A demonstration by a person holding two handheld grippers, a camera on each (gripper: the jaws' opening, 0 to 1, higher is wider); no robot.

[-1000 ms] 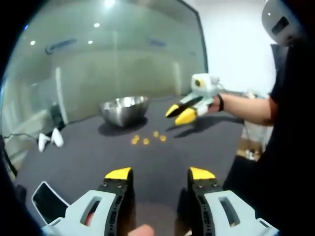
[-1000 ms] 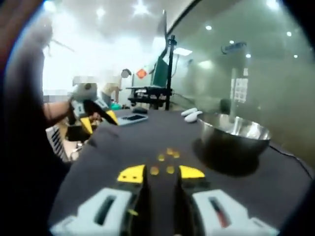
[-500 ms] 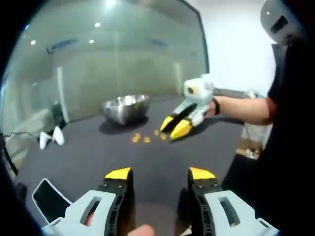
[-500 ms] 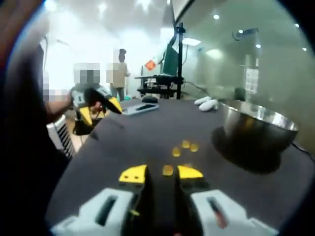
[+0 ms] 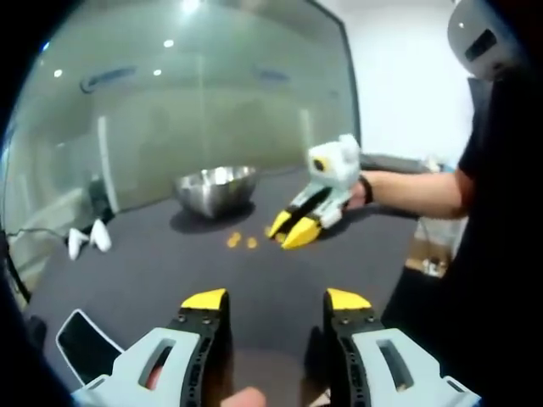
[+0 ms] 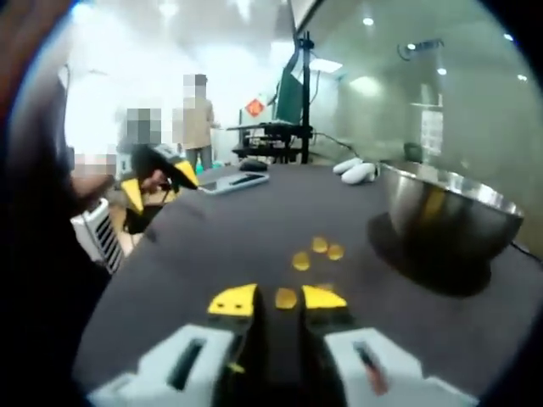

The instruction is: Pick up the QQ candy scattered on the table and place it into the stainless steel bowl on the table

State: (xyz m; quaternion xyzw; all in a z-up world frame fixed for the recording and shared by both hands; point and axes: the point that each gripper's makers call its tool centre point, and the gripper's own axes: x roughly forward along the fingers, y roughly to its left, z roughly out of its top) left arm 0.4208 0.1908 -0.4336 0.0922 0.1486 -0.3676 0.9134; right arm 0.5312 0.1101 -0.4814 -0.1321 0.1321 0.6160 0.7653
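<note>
Since the right tool (image 6: 278,298) sits low with jaws slightly spread around the nearest candy (image 6: 286,298), closing grabs it; bowl (image 6: 450,222) ahead-right, left tool (image 5: 276,301) spread, well back

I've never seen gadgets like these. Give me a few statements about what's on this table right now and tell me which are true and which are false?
1. The stainless steel bowl stands upright on the dark table. True.
2. The candies are already in the bowl. False: they lie on the table beside it.
3. The right gripper has one candy between its jaw tips. True.
4. The left gripper is shut on a candy. False: its jaws stand apart, holding nothing.
5. A phone lies on the table. True.
</note>
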